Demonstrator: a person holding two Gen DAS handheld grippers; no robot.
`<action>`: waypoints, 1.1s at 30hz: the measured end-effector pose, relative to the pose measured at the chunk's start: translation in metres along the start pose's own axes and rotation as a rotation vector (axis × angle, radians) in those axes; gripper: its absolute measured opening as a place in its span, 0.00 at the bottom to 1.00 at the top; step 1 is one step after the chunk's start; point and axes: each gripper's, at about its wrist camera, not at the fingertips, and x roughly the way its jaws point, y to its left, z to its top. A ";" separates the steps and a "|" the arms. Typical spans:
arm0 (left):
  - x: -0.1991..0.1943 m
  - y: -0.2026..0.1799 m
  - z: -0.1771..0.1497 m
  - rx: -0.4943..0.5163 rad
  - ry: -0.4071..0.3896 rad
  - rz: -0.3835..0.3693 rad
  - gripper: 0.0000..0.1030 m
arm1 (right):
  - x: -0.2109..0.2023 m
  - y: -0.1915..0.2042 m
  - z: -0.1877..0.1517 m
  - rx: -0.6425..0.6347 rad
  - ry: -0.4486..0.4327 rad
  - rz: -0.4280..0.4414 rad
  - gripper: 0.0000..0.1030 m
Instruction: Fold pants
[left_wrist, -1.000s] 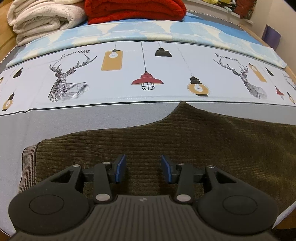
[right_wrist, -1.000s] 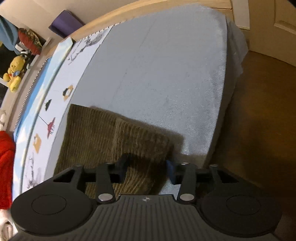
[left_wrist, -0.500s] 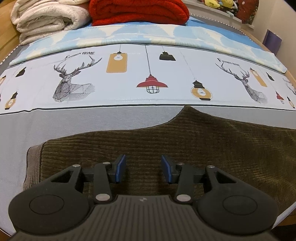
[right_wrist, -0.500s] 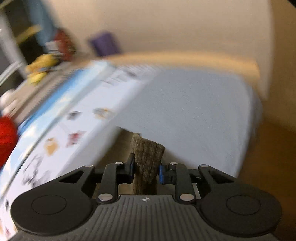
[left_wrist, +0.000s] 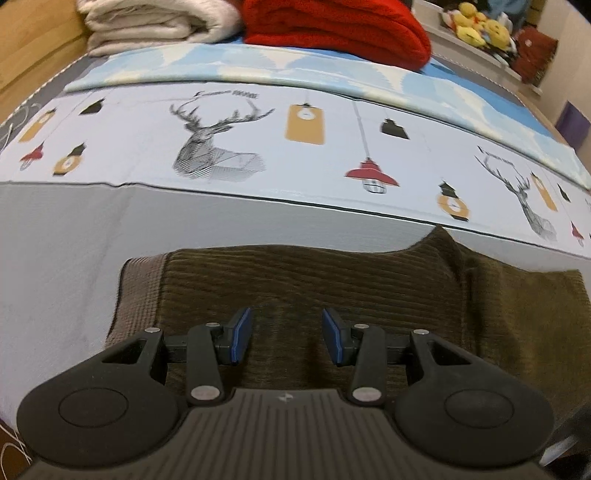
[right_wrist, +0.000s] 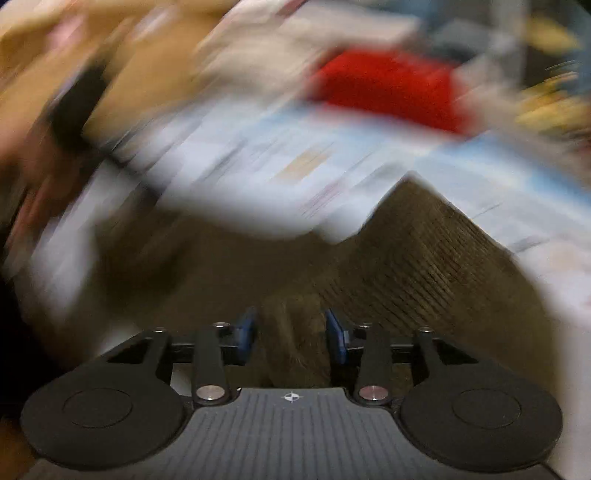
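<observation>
Our right claw (right_wrist: 290, 334) grips the pants (right_wrist: 424, 251); left claw (left_wrist: 286, 336) gapes wide. Fast swinging may loosen the cloth.

The pants (left_wrist: 332, 280) lie on the bed (left_wrist: 55, 258), nearer than the printed sheet (left_wrist: 258, 147). Behind the sheet, at the far end, a blanket (left_wrist: 332, 29) sits right of a quilt (left_wrist: 155, 22).

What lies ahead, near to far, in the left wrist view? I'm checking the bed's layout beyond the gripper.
Left gripper, open → brown corduroy pants → plain grey sheet → deer-and-lantern printed band → blue-and-cream cover edge → red folded blanket.
</observation>
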 end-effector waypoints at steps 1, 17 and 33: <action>0.000 0.005 0.000 -0.014 0.004 -0.002 0.45 | 0.003 0.013 -0.004 -0.069 0.006 -0.039 0.45; 0.001 0.003 0.004 -0.004 -0.003 -0.019 0.45 | -0.011 -0.023 -0.009 -0.043 -0.016 -0.033 0.16; 0.008 -0.014 0.002 0.050 0.011 0.000 0.45 | -0.012 0.001 -0.016 -0.248 -0.003 -0.020 0.49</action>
